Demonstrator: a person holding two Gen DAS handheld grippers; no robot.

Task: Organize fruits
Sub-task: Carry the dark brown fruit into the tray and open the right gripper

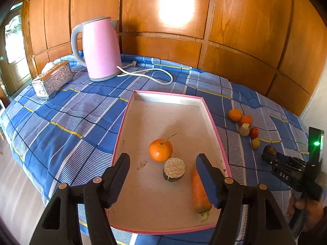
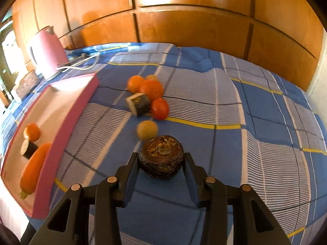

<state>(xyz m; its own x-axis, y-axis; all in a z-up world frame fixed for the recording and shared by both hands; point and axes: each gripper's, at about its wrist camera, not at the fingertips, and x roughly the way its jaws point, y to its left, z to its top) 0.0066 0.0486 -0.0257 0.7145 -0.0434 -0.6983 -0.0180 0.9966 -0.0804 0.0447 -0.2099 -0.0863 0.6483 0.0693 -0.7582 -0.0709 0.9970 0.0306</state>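
My left gripper (image 1: 162, 157) hangs open over the near half of the pink-rimmed tray (image 1: 122, 126), with nothing between its pads. In the tray lie an orange (image 1: 160, 150), a cut dark-skinned piece (image 1: 174, 169) and a carrot (image 1: 199, 194), which runs along my right finger. In the right wrist view my right gripper (image 2: 161, 159) is shut on a dark brown round fruit (image 2: 161, 156), low over the checked cloth, right of the tray (image 2: 67, 112). The same gripper (image 1: 286, 164) and its fruit (image 1: 269, 153) show at the right edge of the left wrist view.
Loose on the cloth beyond the right gripper: two oranges (image 2: 136, 83), a tomato (image 2: 160, 108), a cut dark piece (image 2: 138, 103) and a yellow-green fruit (image 2: 147, 129). A pink kettle (image 1: 100, 49) with its white cord (image 1: 147, 74) and a silver tissue box (image 1: 52, 79) stand at the back left. Wooden panels back the table.
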